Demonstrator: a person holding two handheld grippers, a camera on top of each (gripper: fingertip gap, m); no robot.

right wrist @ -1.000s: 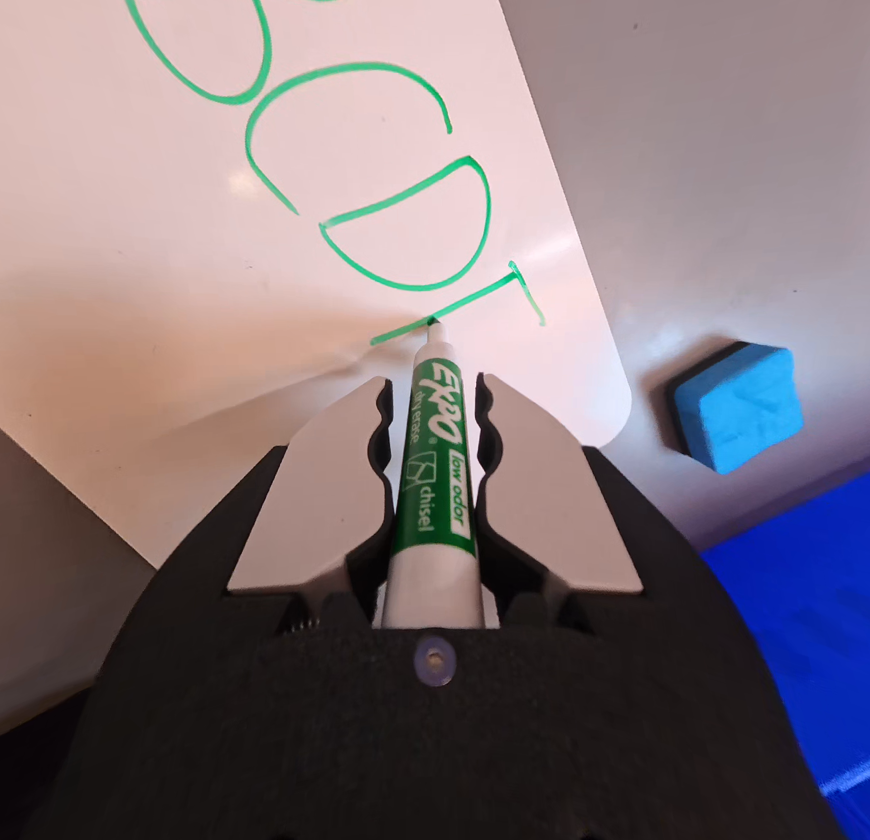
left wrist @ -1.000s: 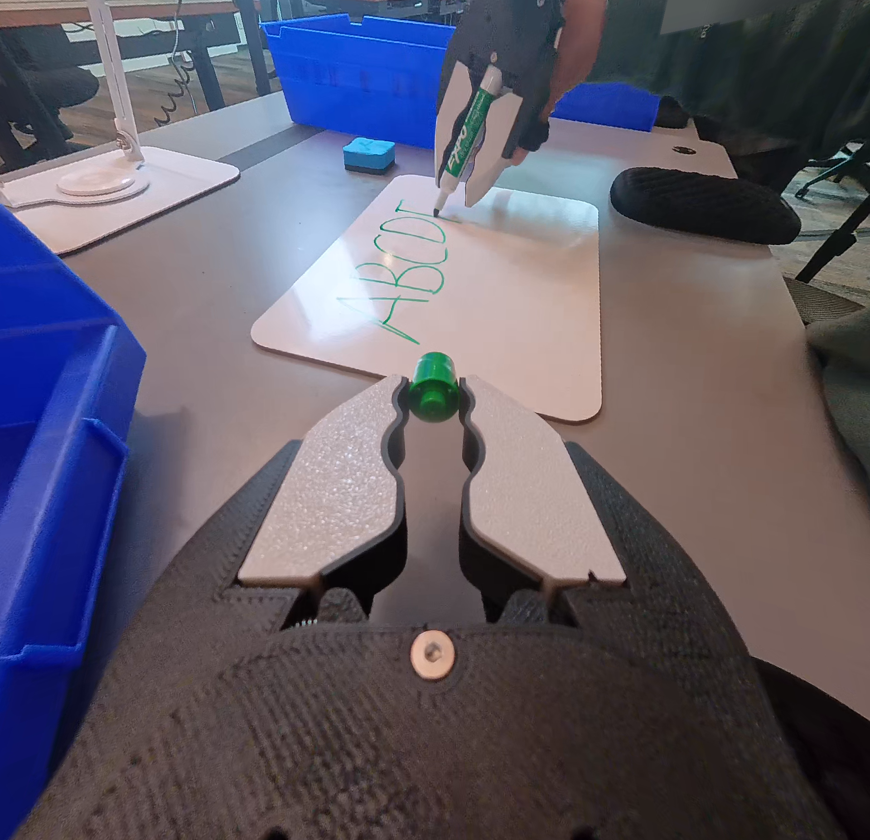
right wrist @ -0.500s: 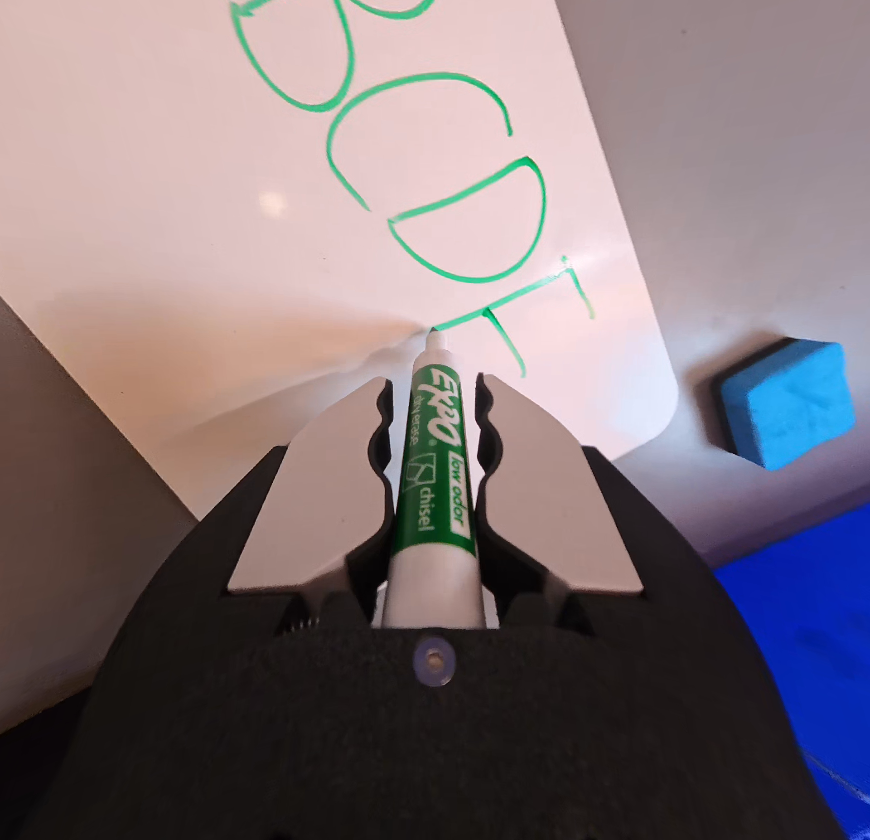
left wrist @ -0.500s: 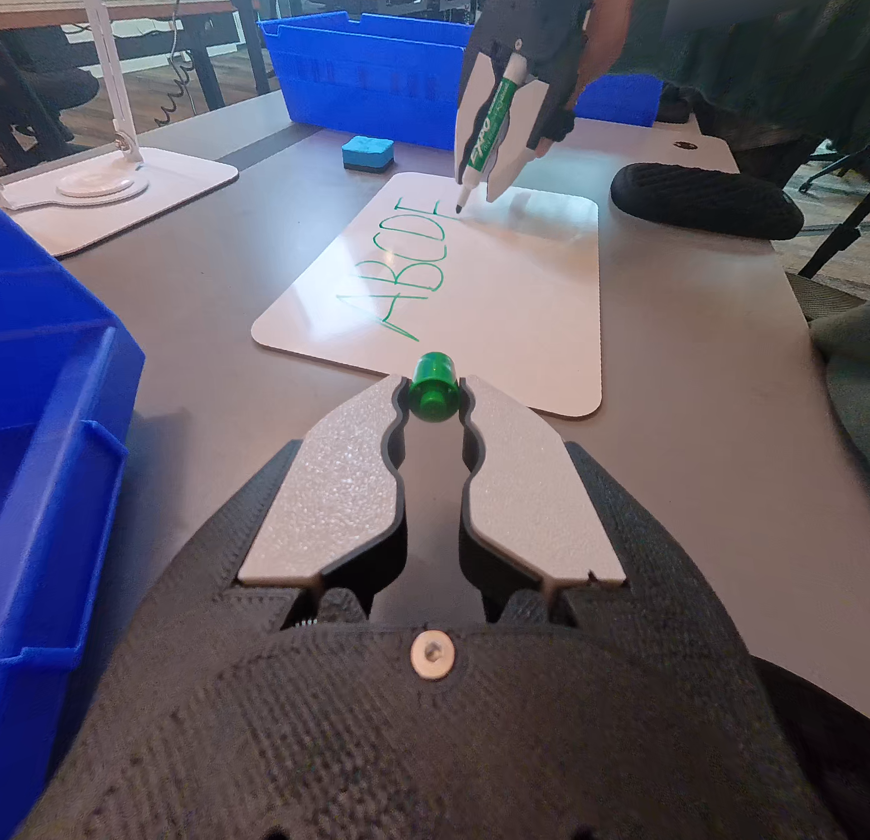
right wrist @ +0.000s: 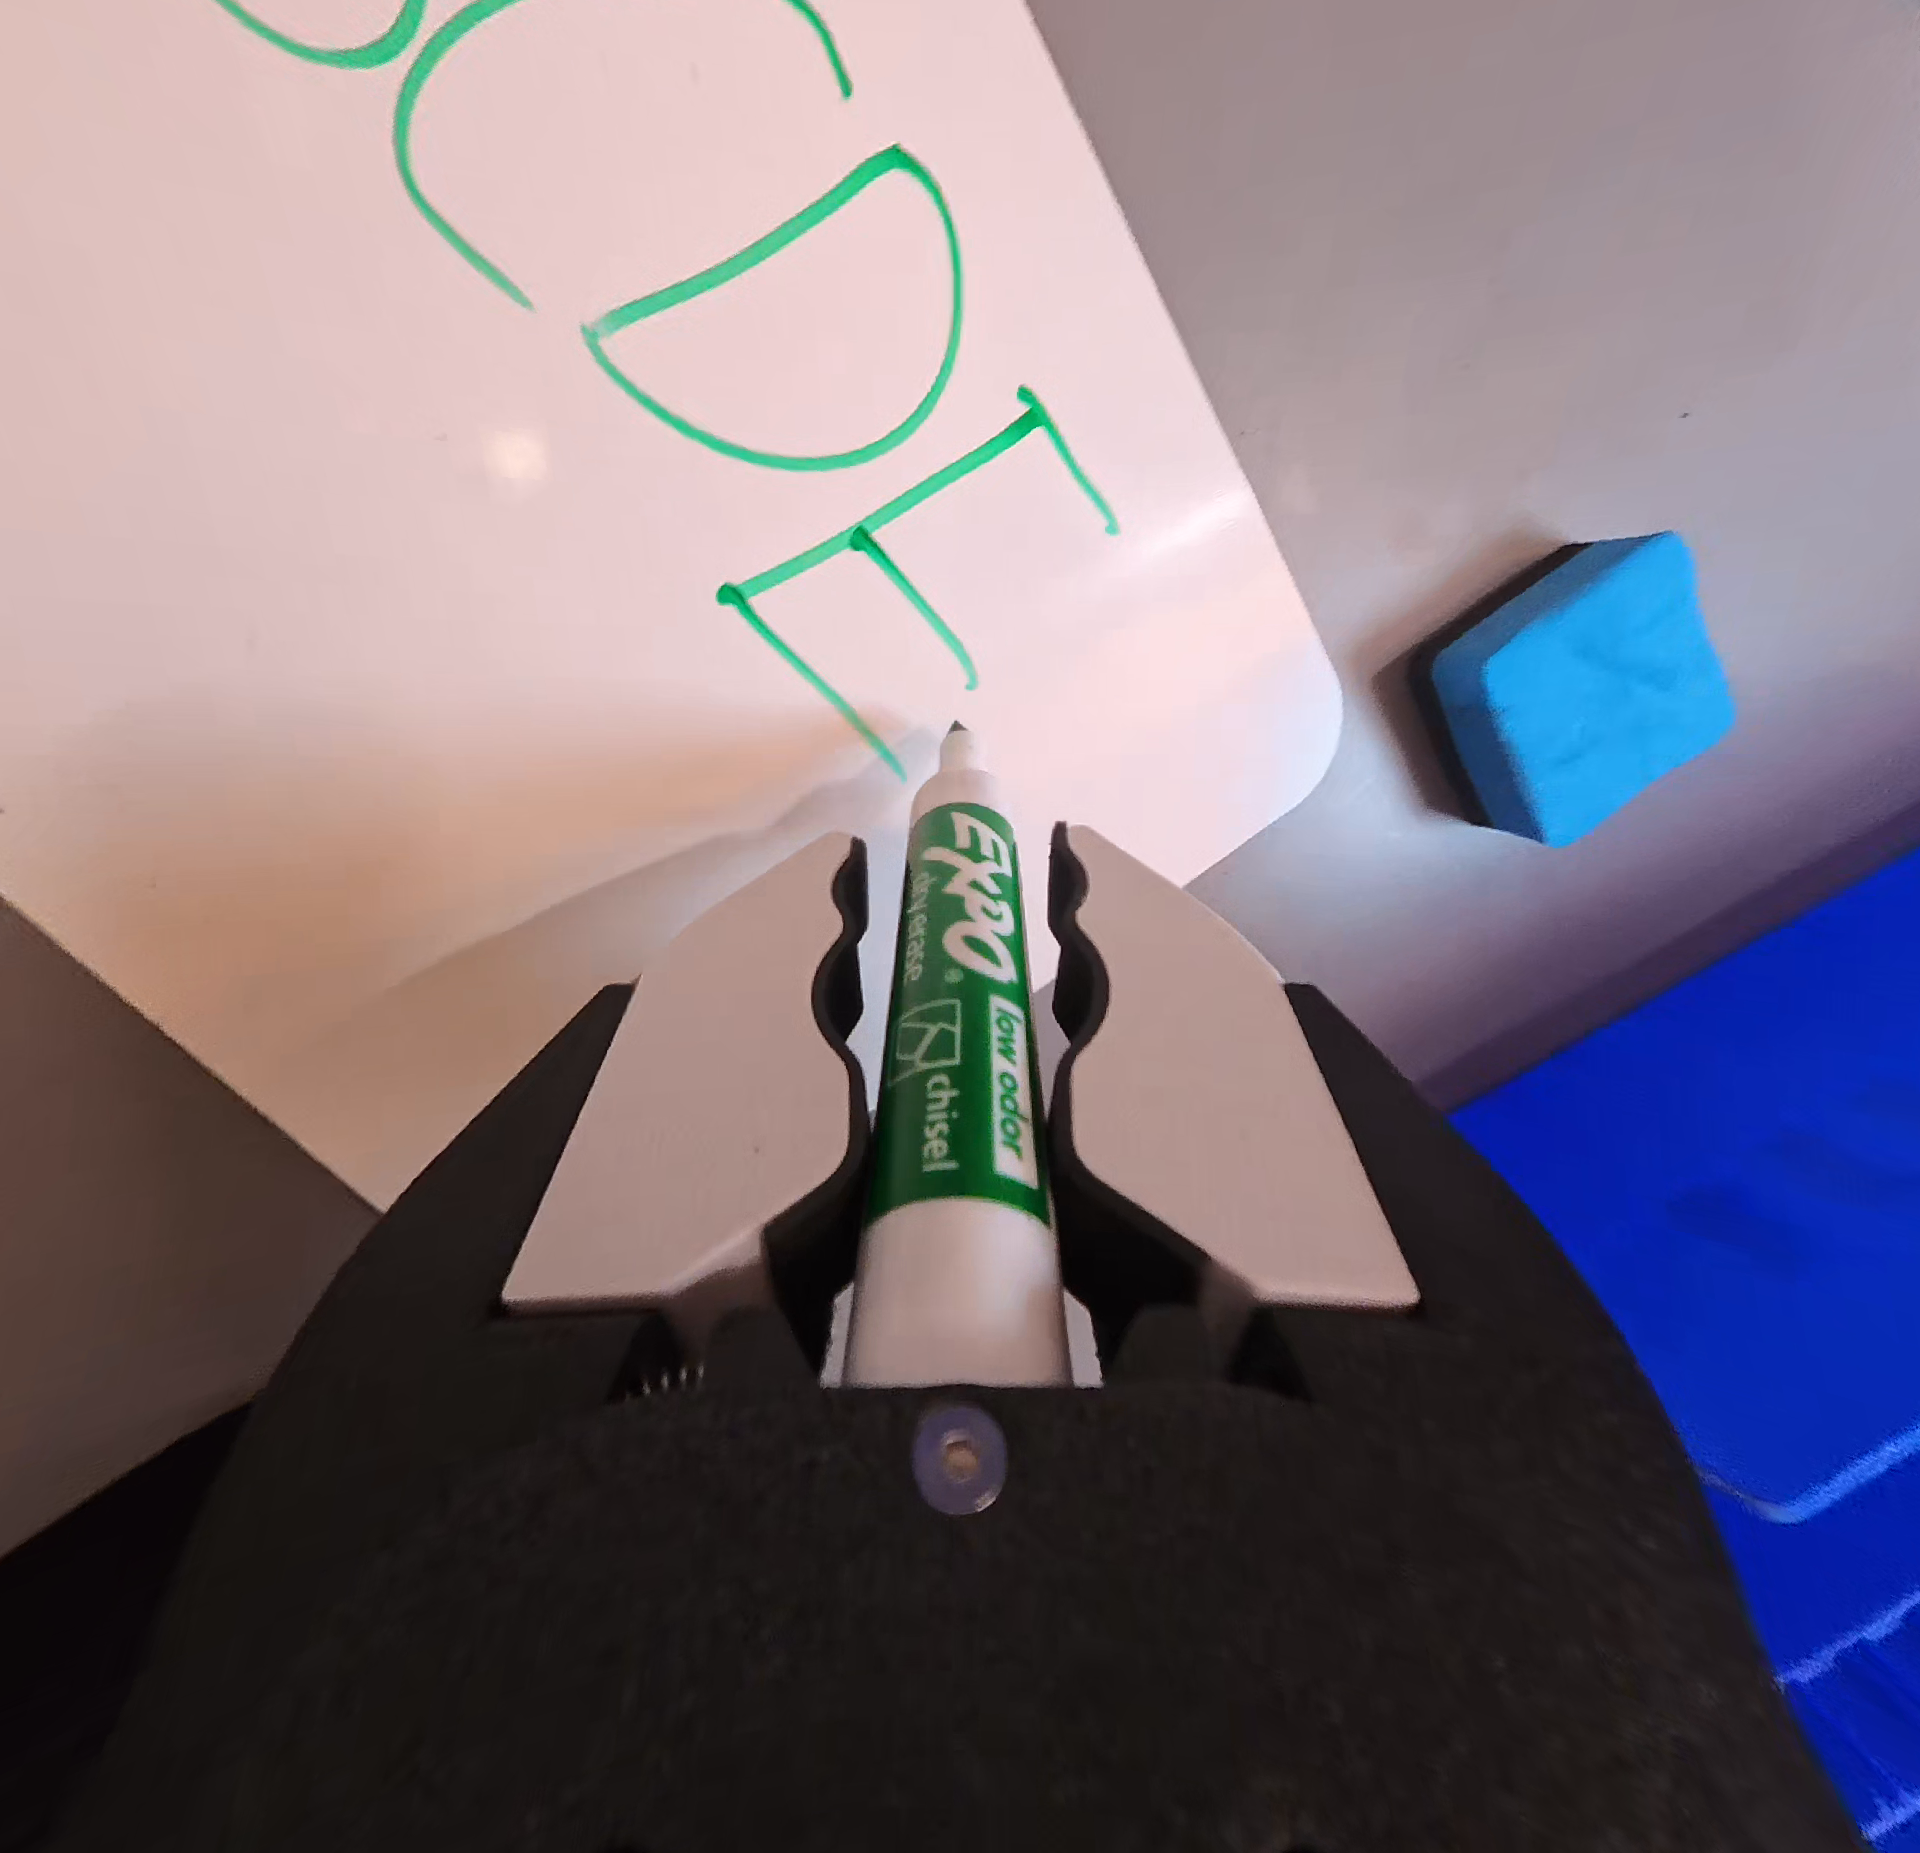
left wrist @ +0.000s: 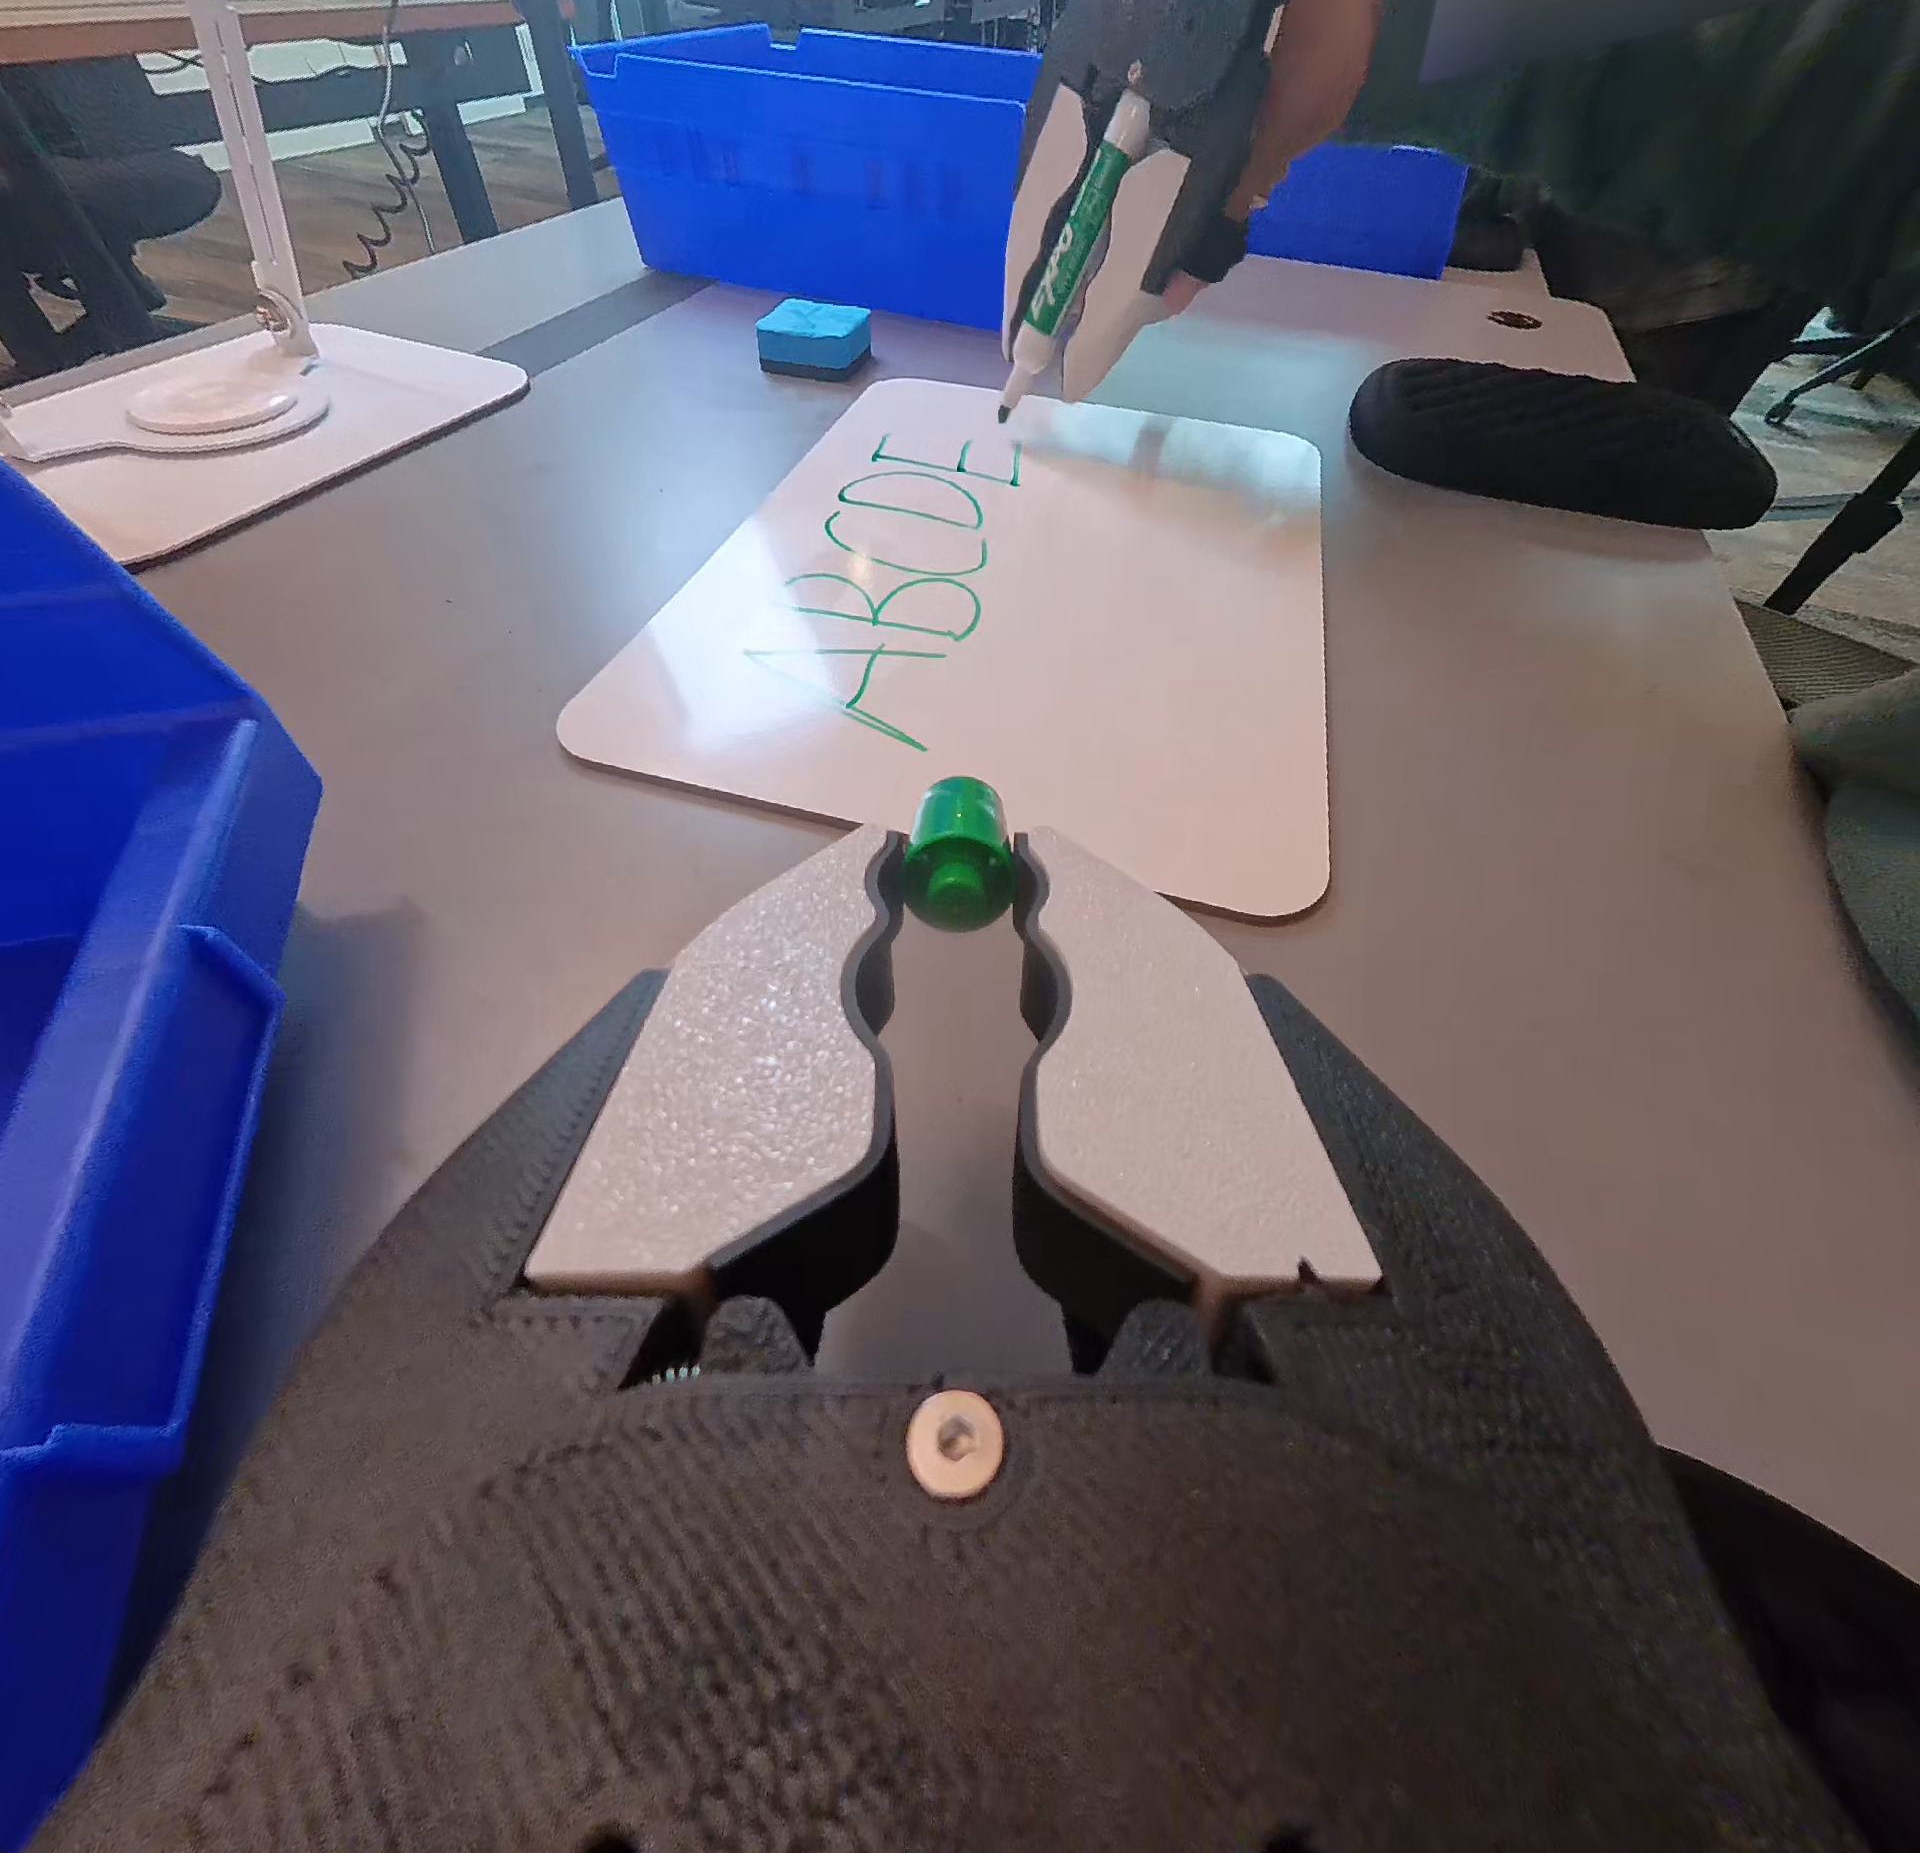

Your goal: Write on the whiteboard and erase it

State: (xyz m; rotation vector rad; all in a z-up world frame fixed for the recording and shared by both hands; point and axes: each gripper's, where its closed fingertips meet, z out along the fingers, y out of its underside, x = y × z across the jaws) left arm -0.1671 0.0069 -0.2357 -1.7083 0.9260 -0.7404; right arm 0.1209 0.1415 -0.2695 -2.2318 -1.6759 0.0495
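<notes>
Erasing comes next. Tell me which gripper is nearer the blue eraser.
Right. The right gripper, holding the green marker, hangs over the whiteboard's far end, close to the blue eraser. The left gripper, holding the green cap, sits at the board's near edge.

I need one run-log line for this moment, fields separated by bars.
right gripper holds marker, tip at whiteboard | left gripper holds green cap | eraser untouched
</notes>
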